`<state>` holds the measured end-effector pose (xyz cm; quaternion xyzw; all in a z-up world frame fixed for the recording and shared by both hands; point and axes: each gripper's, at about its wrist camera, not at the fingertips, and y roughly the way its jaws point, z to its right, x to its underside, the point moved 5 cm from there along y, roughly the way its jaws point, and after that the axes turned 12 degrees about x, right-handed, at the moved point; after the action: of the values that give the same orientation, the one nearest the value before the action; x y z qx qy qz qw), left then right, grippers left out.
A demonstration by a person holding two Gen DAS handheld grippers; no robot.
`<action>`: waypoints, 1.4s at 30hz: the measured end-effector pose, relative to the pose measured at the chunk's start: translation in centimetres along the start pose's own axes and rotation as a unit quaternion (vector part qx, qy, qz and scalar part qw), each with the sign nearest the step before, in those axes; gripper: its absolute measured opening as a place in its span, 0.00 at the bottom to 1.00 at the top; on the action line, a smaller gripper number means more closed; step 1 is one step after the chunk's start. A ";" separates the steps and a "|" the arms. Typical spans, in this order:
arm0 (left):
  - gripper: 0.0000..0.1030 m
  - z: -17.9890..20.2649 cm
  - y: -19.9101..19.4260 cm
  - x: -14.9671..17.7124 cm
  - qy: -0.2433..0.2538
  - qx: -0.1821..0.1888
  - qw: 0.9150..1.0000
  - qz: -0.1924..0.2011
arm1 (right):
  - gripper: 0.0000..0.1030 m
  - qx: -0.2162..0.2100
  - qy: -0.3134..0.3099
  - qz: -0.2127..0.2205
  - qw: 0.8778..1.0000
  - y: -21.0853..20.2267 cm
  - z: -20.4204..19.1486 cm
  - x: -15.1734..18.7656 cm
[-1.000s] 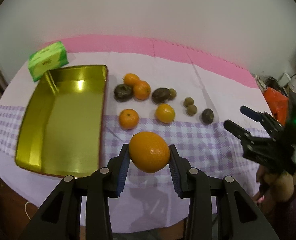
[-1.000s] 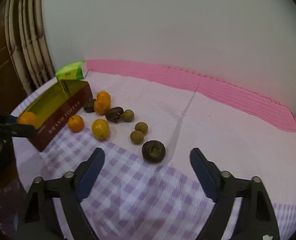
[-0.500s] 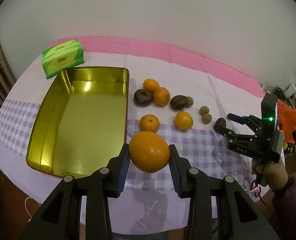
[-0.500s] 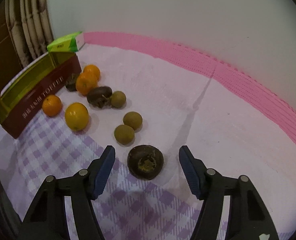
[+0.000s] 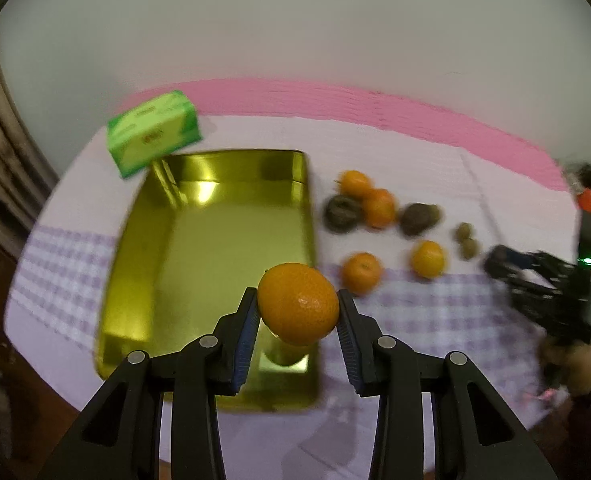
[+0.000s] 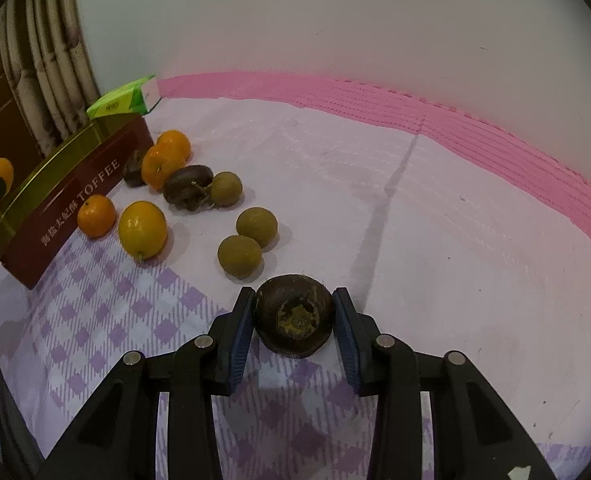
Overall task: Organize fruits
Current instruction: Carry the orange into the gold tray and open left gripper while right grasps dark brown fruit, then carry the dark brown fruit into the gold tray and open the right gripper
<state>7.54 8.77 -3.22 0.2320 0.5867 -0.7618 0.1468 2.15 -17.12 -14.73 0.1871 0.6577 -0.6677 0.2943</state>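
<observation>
Above the near right corner of the gold tin (image 5: 143,280), the left gripper (image 5: 298,318) is clamping a large orange (image 5: 298,304) between both pads, likely poised to drop it inside. Over on the checked cloth (image 6: 107,320), the right gripper (image 6: 294,322) is pressing narrowed pads against a dark brown fruit (image 6: 294,320) sitting on the table, seemingly taking it next; other fruits are lying beside the tin.

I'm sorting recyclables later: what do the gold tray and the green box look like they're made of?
The tray looks like thin metal, probably tinplate: its gold inside is glossy and mirrors the light, and the right wrist view shows a printed dark red outer wall reading TOFFEE. The green box looks like printed cardboard, going by its flat faces and crisp edges, though it could be a soft plastic-wrapped pack; motion blur leaves that open.
</observation>
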 end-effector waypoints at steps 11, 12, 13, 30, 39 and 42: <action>0.38 -7.0 4.6 -3.7 0.018 -0.084 0.996 -0.027 | 0.35 0.002 0.006 0.001 1.000 0.3 0.0 0.0; 0.38 -7.4 5.0 -4.0 0.019 -0.087 0.996 -0.029 | 0.35 0.002 0.006 0.001 1.000 0.4 0.1 0.0; 0.38 -7.8 5.5 -4.3 0.021 -0.093 0.995 -0.031 | 0.35 0.001 0.006 0.001 1.000 0.3 0.1 0.0; 0.49 -10.5 5.6 -6.5 0.003 -0.138 0.990 -0.023 | 0.35 0.003 0.004 0.000 1.000 0.4 0.0 0.0; 0.79 -6.9 -4.3 -0.4 -0.065 -0.080 0.992 0.076 | 0.35 0.003 0.045 -0.006 0.999 -0.8 1.1 0.3; 0.80 -5.9 -5.7 2.5 -0.100 -0.047 0.991 0.080 | 0.35 -0.008 0.060 0.006 0.998 -2.8 1.4 -0.3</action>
<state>3.70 16.12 -1.06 0.1932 0.5842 -0.7384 0.2760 0.77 -18.52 -12.26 0.2279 0.6785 -0.6482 0.2599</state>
